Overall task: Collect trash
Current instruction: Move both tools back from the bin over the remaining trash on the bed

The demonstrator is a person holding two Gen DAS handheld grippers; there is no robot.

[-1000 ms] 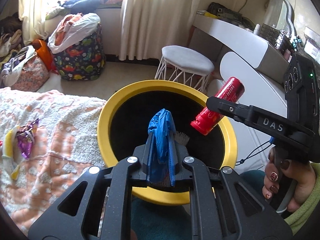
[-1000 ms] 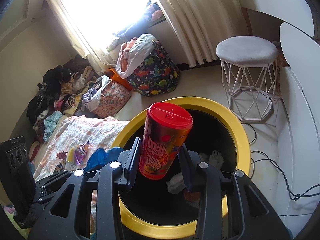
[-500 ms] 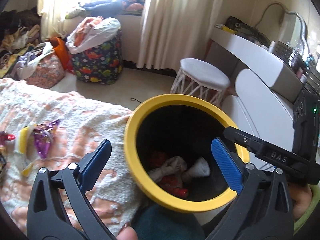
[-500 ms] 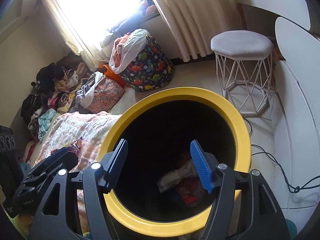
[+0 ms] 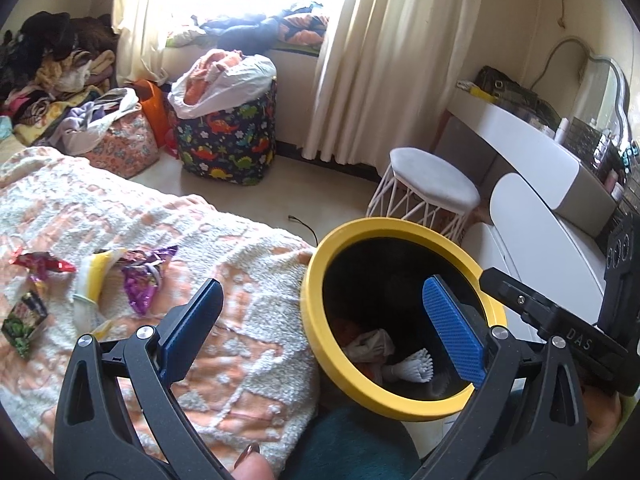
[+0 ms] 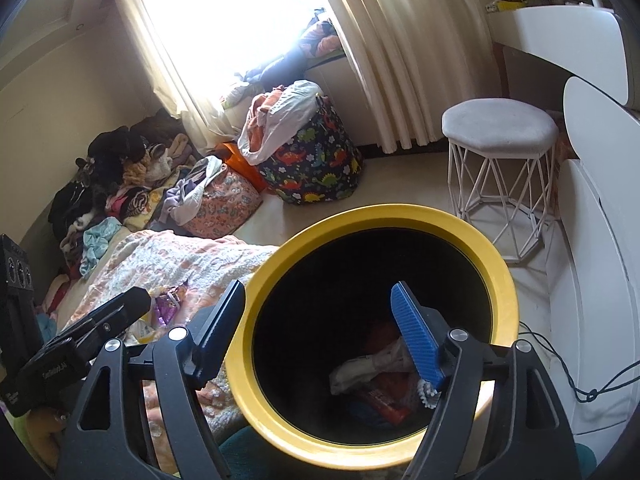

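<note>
A yellow-rimmed black bin stands beside the bed and holds white paper, a red can and other scraps. My left gripper is open and empty, straddling the bin's left rim. My right gripper is open and empty over the bin mouth; it also shows in the left wrist view. Wrappers lie on the blanket: a purple one, a yellow one, a red one and a green packet.
The peach and white blanket covers the bed at left. A white stool, a white vanity, a dinosaur-print laundry bag and piles of clothes stand on the floor beyond.
My left gripper let go of the blue wad and my right let go of the red can; both dropped into the bin. Both grippers opened, and the left swung left toward the bed.
</note>
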